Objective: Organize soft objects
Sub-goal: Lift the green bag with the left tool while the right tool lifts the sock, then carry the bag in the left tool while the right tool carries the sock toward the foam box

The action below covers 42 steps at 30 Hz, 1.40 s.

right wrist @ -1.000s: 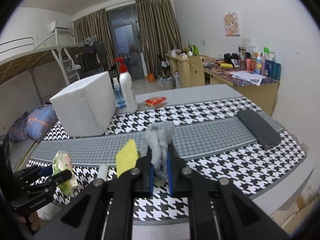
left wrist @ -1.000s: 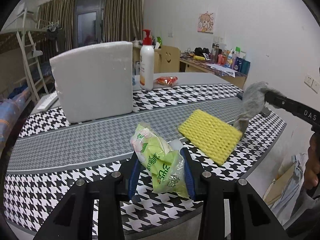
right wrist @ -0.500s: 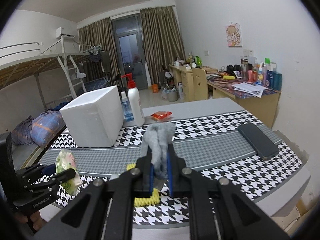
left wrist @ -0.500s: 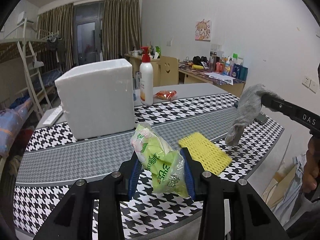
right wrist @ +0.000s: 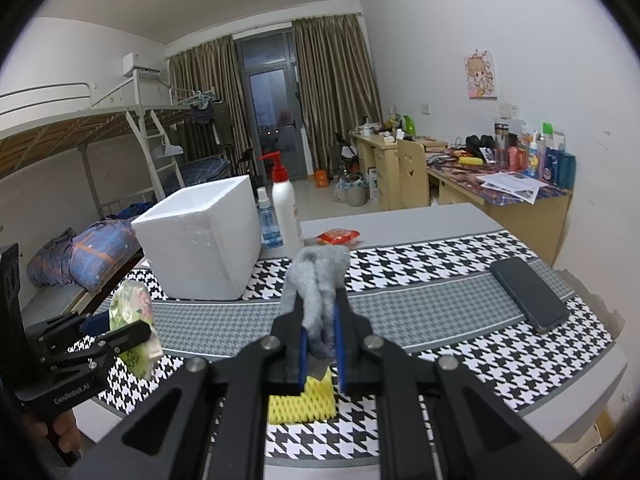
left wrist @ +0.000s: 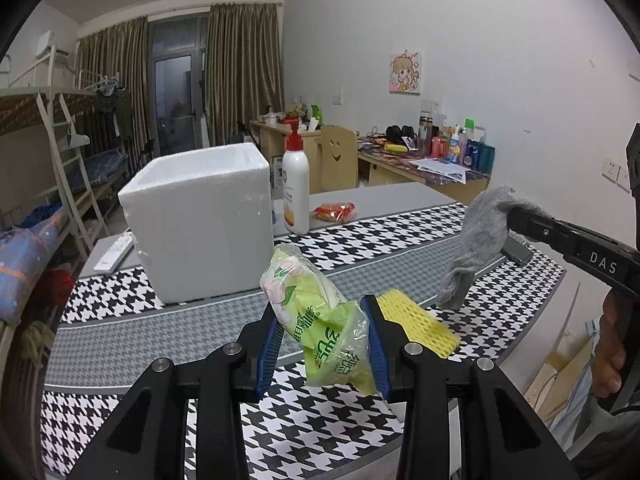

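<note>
Two soft things are up off the table [left wrist: 120, 344] and a third waits on it; none can be seen inside the open white foam box [left wrist: 200, 220], so the sorting looks to be in its middle stretch.

Nearest the left camera, the left gripper [left wrist: 323, 344] holds a crinkly green plastic packet of tissues [left wrist: 316, 320], its blue-padded fingers [left wrist: 269, 344] set partway apart and pressed on the packet's two sides, clear of the houndstooth cloth. At about 2 o'clock from the packet, a flat yellow foam-mesh pad [left wrist: 420, 320] lies on the cloth, held by neither gripper.

Beyond it, at 2 o'clock in the left view, the right gripper [right wrist: 320, 336] carries a limp grey knitted sock [right wrist: 316, 280]; its fingers stand nearly together, pinching the sock's middle, with the ends hanging free above the pad.

Farther back, at 11 o'clock, stands the foam box, the likely destination. Packet, sock and pad all seem left to place.
</note>
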{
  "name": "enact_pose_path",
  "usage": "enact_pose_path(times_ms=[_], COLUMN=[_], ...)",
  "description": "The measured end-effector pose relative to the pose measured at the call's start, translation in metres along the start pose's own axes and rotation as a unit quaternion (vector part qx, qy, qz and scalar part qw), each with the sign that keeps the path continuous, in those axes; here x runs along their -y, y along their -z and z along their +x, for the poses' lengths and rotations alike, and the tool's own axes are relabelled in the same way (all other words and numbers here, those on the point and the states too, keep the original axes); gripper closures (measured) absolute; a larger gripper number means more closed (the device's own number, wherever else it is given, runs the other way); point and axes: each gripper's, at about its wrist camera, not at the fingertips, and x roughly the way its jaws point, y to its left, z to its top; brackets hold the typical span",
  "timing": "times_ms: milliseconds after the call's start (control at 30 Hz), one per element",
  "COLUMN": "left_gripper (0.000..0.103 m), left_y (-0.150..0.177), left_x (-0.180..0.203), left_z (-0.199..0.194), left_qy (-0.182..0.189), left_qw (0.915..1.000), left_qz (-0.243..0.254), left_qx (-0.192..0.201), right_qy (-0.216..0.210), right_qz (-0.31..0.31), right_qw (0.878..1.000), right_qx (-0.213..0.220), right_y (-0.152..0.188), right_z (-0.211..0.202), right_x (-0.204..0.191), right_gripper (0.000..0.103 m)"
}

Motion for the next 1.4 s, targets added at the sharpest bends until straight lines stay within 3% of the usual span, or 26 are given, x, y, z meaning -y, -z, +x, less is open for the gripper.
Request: enact_pose_path(times_ms=[1400], left_gripper=[0.062], left_y=[-0.061], left_x=[-0.013], left_z=[-0.003], left_qy=[-0.003], left_qw=[0.9981], left_qz=[0.022], left_qx=[0.058], right_qy=[-0.021], right_qz=[-0.032], right_qw=[0.999], right_qx=[0.018], right_y=[-0.045], right_z=[0.017], right_x=[-0.026], right_gripper=[0.089])
